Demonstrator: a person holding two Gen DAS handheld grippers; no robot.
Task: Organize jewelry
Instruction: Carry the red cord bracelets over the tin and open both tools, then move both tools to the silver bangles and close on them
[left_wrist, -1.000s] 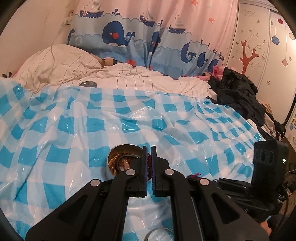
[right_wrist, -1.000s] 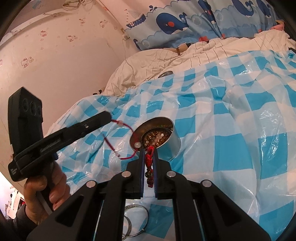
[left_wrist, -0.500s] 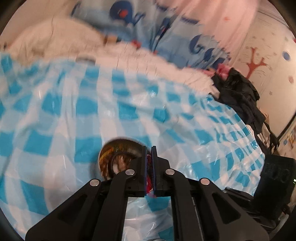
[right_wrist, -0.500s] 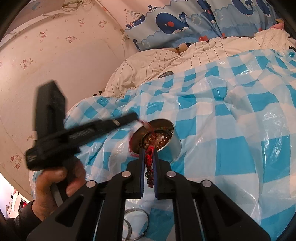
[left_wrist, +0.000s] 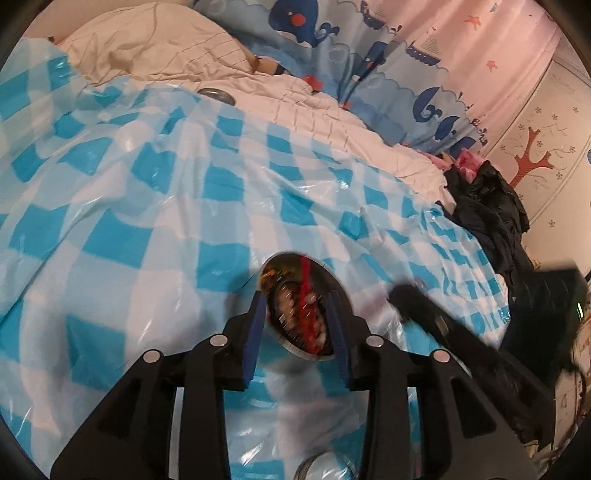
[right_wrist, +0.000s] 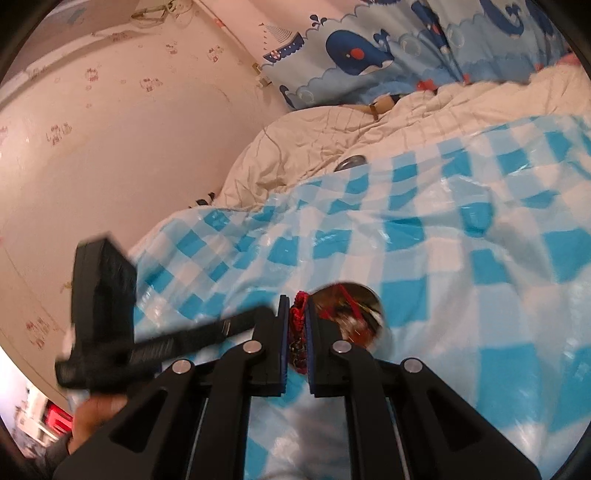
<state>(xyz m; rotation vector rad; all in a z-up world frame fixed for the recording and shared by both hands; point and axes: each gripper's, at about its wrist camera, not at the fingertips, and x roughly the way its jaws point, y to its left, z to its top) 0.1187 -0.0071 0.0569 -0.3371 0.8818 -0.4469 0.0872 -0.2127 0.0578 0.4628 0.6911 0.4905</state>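
A round metal tin with beads and bracelets in it stands on the blue checked plastic sheet; it also shows in the right wrist view. My left gripper is open right above the tin, and a red cord bracelet lies across the tin between its fingers. My right gripper is shut on the red knotted end of that bracelet, just left of the tin. The left gripper shows blurred in the right wrist view.
Metal bangles lie on the sheet near the left gripper's base. A small metal lid rests at the far edge on the white duvet. Dark clothes are piled at the right. A whale curtain hangs behind.
My left gripper has opened and let go of the red bracelet, which now lies over the tin. It moved in above the tin. My right gripper stays shut on the knotted end.
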